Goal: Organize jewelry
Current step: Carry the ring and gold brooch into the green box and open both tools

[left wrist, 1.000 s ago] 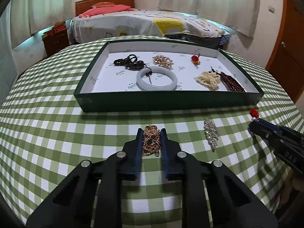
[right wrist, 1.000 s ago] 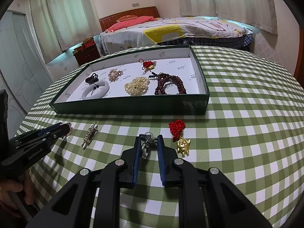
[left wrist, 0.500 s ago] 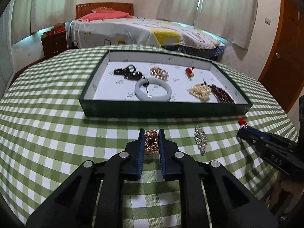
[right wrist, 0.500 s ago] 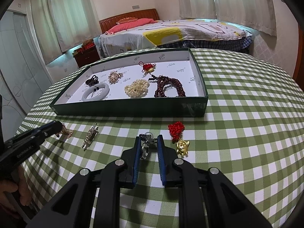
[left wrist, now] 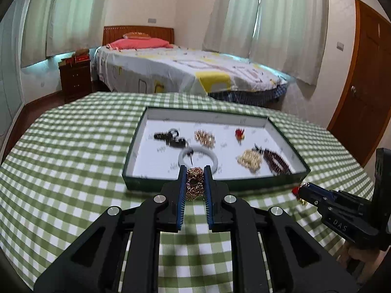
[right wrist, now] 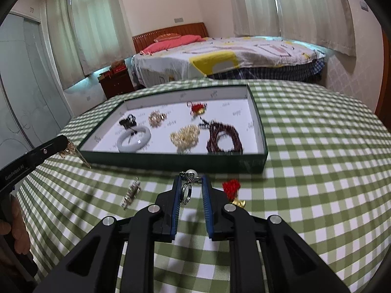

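Left wrist view
Left gripper (left wrist: 194,174): I see my two blue-padded fingers pinching a gold brooch (left wrist: 194,186), which sits upright between the pads, raised off the cloth.
Tray (left wrist: 212,185): the dark green tray with a white floor lies just past the fingertips on the checked tablecloth (left wrist: 73,161).
Tray contents: black piece (left wrist: 169,138) at back left, gold cluster (left wrist: 204,138) beside it, red charm (left wrist: 240,133) further right, pale jade bangle (left wrist: 198,159) near the front wall, pearl strand (left wrist: 249,159) and dark red beads (left wrist: 276,160) at right.
Right gripper (left wrist: 303,191): it comes in from the right edge, tip just beside something red and gold; from here I cannot tell how its fingers stand.

Right wrist view
Right gripper (right wrist: 191,182): my fingers are closed on a silver ring with a pearl (right wrist: 187,183); the pearl pokes out past the tips and the band hangs between the pads.
On the cloth: a red and gold charm (right wrist: 233,191) lies just right of the fingers, a silver brooch (right wrist: 131,193) well to the left.
Tray (right wrist: 176,163): straight ahead, front wall near the fingertips, bangle (right wrist: 133,138) at front left.
Left gripper (right wrist: 64,144): at the left edge, with gold metal showing at its tip, just beside the tray's near-left corner.
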`<state>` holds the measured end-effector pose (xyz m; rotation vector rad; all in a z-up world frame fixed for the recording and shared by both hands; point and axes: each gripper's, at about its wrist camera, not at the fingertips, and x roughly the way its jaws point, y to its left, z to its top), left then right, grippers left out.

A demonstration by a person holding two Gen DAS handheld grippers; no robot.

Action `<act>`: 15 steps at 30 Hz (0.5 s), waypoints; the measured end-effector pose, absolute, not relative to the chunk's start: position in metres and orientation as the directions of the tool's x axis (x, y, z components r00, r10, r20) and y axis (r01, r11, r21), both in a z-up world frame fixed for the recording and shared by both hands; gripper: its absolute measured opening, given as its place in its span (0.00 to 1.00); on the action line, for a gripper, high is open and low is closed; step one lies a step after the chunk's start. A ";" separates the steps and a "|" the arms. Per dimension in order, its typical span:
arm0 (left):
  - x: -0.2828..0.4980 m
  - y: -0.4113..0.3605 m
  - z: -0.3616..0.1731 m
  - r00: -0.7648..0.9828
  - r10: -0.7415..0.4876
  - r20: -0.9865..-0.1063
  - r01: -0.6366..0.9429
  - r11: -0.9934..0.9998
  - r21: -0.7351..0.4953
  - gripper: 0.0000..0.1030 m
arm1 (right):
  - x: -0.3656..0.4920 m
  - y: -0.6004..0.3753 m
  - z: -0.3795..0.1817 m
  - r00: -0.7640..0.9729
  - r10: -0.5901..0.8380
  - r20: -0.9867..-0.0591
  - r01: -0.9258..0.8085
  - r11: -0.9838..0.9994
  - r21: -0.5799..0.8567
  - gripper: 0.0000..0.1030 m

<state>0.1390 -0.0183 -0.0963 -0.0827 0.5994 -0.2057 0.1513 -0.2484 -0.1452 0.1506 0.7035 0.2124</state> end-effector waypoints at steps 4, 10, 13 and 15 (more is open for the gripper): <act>0.139 -0.015 -0.083 0.827 -0.214 -0.520 0.162 0.976 -0.144 0.13 | 0.152 -0.249 -0.129 0.767 0.245 -0.593 -0.149 0.967 0.206 0.17; 0.144 -0.010 -0.065 0.853 -0.213 -0.476 0.156 0.975 -0.155 0.13 | 0.157 -0.248 -0.106 0.800 0.244 -0.548 -0.162 0.968 0.194 0.17; 0.151 -0.008 -0.056 0.865 -0.214 -0.454 0.156 0.974 -0.162 0.13 | 0.162 -0.247 -0.096 0.817 0.240 -0.524 -0.167 0.969 0.184 0.17; 0.155 -0.007 -0.049 0.875 -0.213 -0.434 0.155 0.974 -0.165 0.13 | 0.166 -0.247 -0.089 0.827 0.239 -0.509 -0.169 0.969 0.180 0.17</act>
